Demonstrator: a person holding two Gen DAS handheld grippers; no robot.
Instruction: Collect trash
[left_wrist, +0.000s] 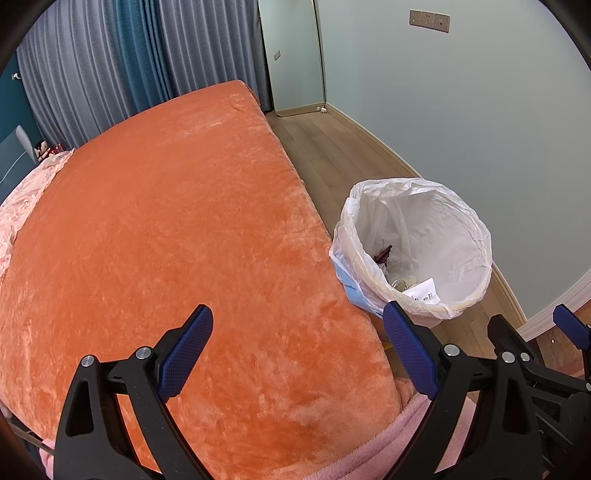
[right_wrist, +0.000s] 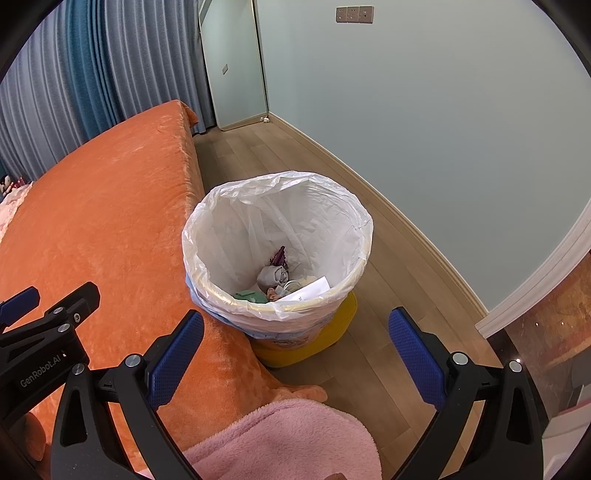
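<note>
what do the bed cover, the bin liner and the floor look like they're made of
Bed cover: orange plush fleece, judging by the soft nap with a patchy sheen.
Bin liner: thin translucent white plastic film, crinkled and folded over the rim.
Floor: light wood-look planks, matte, with visible seams; real wood or laminate cannot be told.

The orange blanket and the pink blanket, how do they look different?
The orange blanket lies spread flat across the whole bed; the pink blanket is bunched at the near corner. The orange blanket covers far more area than the pink blanket. Both look soft and fuzzy.
</note>
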